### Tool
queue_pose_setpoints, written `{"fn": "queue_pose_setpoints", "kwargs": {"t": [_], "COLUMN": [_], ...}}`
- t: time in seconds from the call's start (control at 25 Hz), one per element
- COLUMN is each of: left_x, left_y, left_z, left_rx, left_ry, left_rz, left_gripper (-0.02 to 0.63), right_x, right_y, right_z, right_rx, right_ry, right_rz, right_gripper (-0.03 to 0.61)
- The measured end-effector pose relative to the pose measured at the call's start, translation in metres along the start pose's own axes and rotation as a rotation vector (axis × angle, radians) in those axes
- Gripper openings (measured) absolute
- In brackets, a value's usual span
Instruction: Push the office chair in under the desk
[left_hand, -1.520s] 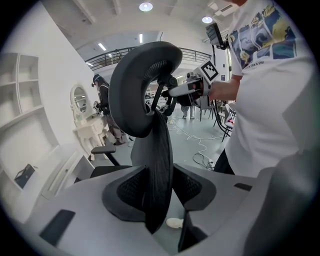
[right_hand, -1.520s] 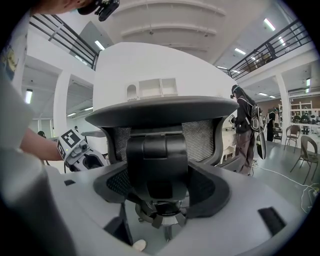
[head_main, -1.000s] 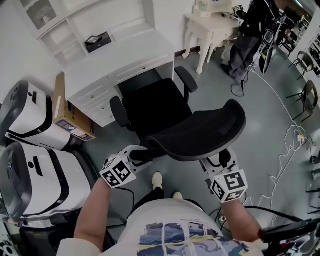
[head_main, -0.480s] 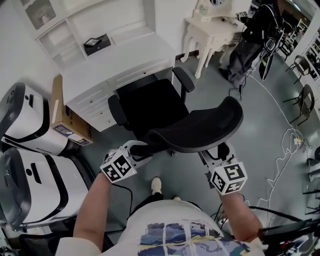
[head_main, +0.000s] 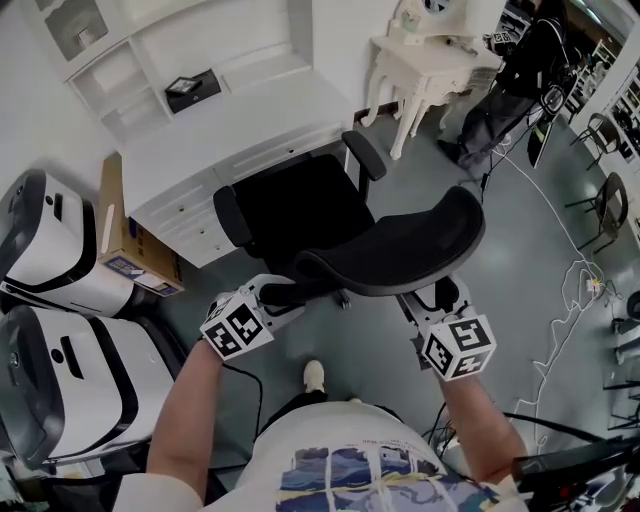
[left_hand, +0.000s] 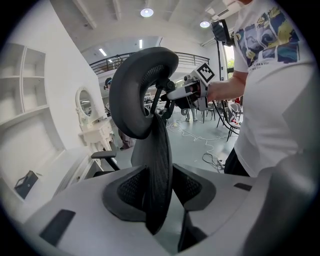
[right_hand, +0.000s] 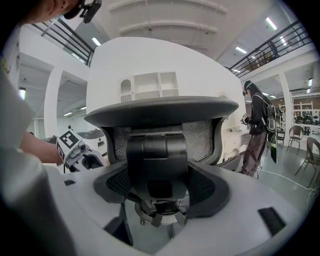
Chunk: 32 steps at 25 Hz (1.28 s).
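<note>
The black office chair (head_main: 300, 210) faces the white desk (head_main: 240, 120), its seat front at the desk's edge and its curved mesh backrest (head_main: 395, 250) toward me. My left gripper (head_main: 283, 295) is shut on the backrest's left edge; in the left gripper view the mesh edge (left_hand: 157, 165) is pinched between the pads of the left gripper (left_hand: 157, 195). My right gripper (head_main: 435, 298) is behind the backrest. In the right gripper view the right gripper (right_hand: 157, 192) is shut on the black support block (right_hand: 157, 160) at the backrest's rear.
A cardboard box (head_main: 125, 235) stands left of the desk, beside two white machines (head_main: 50, 250). A white side table (head_main: 425, 60) and a standing person (head_main: 510, 70) are at the back right. Cables (head_main: 570, 280) trail over the floor on the right. My shoe (head_main: 314, 375) is below the chair.
The chair has rolled toward the desk, its seat and armrests now closer to the desk front. Both grippers moved with it, keeping their hold on the backrest.
</note>
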<state>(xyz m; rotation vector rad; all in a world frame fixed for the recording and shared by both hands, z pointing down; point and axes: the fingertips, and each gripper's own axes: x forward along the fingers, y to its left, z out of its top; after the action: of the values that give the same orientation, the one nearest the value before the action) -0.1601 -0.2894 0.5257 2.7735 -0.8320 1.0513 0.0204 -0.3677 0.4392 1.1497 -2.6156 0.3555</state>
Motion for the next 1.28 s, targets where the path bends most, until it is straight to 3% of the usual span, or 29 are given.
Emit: {"fn": "queue_pose_setpoints", "kwargs": {"t": [0.6, 1.28], "left_x": [-0.003, -0.009], "left_y": [0.040, 0.045], "left_z": [-0.010, -0.010], "left_rx": [-0.018, -0.025], "left_ry": [-0.011, -0.034], "left_rz": [-0.017, -0.034], "left_gripper": [0.164, 0.170], "right_x": [0.039, 0.043], "right_y": [0.004, 0.009], "right_z": [0.016, 0.020], "right_rx": [0.000, -0.005], "right_ry": [-0.018, -0.015], "right_rz": [-0.003, 0.002], "right_gripper": [0.324, 0.324]}}
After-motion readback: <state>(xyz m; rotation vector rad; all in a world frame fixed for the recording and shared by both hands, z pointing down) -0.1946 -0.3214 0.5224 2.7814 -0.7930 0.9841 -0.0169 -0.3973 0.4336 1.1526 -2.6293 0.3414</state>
